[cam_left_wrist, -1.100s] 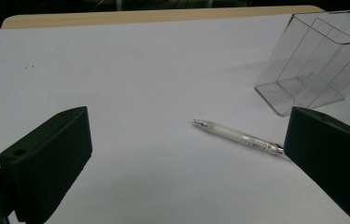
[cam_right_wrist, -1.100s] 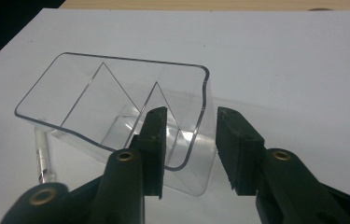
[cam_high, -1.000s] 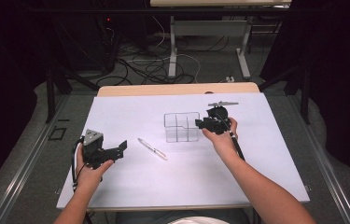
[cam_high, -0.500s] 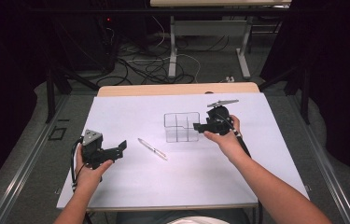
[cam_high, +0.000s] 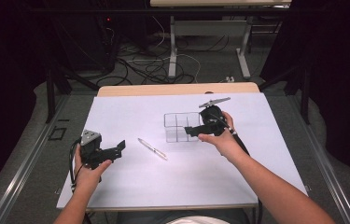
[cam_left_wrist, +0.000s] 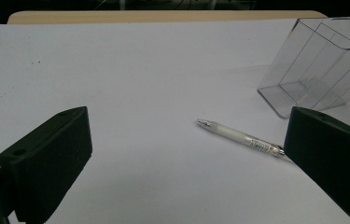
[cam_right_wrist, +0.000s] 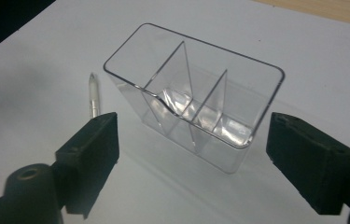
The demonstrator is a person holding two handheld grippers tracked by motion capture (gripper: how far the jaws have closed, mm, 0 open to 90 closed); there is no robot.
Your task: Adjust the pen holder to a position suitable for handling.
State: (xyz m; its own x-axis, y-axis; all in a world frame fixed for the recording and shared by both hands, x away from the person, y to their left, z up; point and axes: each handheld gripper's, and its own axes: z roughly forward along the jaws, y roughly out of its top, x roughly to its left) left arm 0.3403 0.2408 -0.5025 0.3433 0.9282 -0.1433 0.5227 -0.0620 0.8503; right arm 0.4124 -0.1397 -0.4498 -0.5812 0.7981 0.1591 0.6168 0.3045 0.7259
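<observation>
A clear plastic organizer (cam_high: pixel 177 125) with several compartments stands upright at the middle of the white sheet (cam_high: pixel 172 182). My right gripper (cam_high: pixel 190 132) is open at its right front corner. In the right gripper view the organizer (cam_right_wrist: pixel 196 88) sits just ahead of the wide-apart jaws of that gripper (cam_right_wrist: pixel 193 142), apart from both. A white pen (cam_high: pixel 152 148) lies flat to the organizer's front left. My left gripper (cam_high: pixel 118 148) hovers open at the sheet's left, pointing toward the pen (cam_left_wrist: pixel 240 137), with nothing between the jaws of this gripper (cam_left_wrist: pixel 186 128). The organizer (cam_left_wrist: pixel 317 65) is farther right.
The white sheet covers nearly the whole tabletop; a strip of wooden table edge (cam_high: pixel 177 88) shows at the back. Beyond it are table legs and cables (cam_high: pixel 163 60) on the floor. Dark surroundings flank both sides.
My right gripper has shifted slightly left and nearer, along the organizer's front right corner. The left gripper, pen and organizer have stayed put.
</observation>
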